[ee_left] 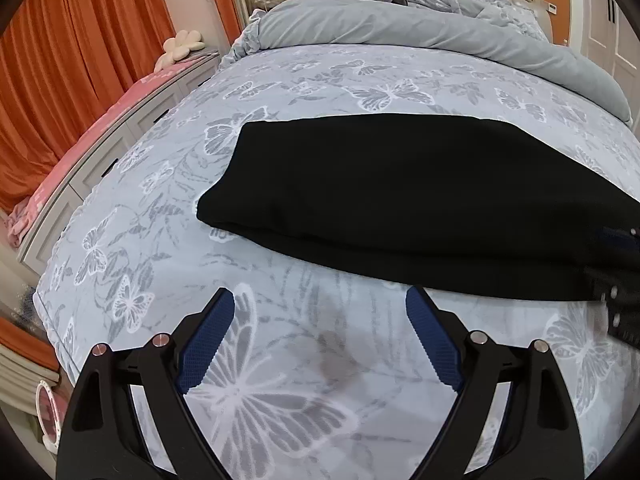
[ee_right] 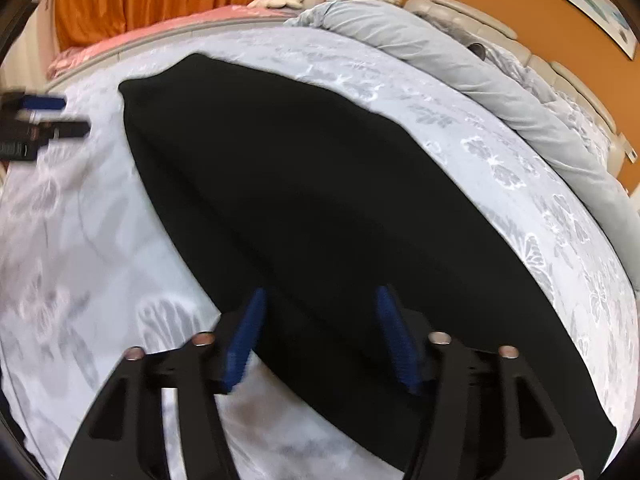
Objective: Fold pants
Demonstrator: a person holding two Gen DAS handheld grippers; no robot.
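On bed (ee_left: 280, 92), both tongs (ee_left: 320, 308) (ee_right: 320, 300) open; right prob. clear of pants (ee_right: 320, 200).

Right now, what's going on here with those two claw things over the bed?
A person is folding black pants on a bed with a butterfly-print cover, using a hand-held gripper in each hand. The pants lie folded into a flat bundle. The left hand-held gripper is wide open over bare cover, just short of the pants, holding nothing. The right hand-held gripper is over the near edge of the pants, its jaws apart and not pinching the cloth.
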